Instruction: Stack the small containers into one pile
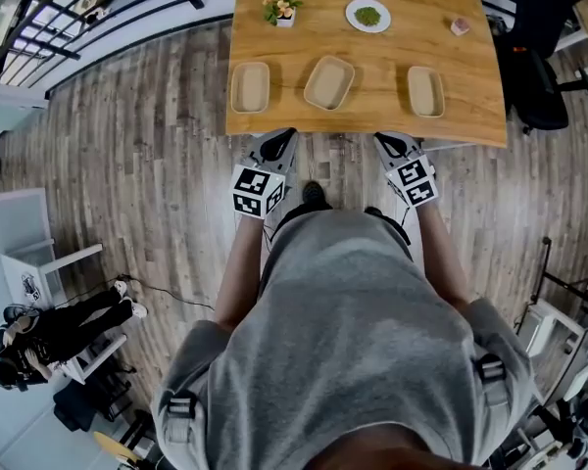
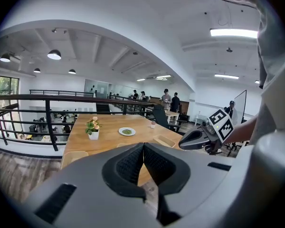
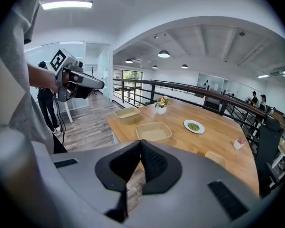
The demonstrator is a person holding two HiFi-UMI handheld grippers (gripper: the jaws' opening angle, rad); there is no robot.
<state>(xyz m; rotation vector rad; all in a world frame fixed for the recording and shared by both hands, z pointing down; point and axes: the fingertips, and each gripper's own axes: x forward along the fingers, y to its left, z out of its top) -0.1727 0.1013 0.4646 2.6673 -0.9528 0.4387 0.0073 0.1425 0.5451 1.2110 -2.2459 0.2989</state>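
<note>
Head view: 3 shallow beige fibre containers (image 1: 329, 82) sit apart on the wooden bench (image 1: 470, 116). Left hand-held gripper (image 1: 277, 143) and right hand-held gripper (image 1: 396, 147) are closed, empty, at its near edge. We judge stacking not begun; next, open onto 1 container's rim.

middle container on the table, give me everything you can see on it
The middle container is a shallow, beige, rounded-rectangle tray, pulp-like by its matte look, and empty. It sits upright on the wooden table near the person's edge, turned askew to that edge, between the left container and the right container, apart from both. Only the table touches it.
</note>
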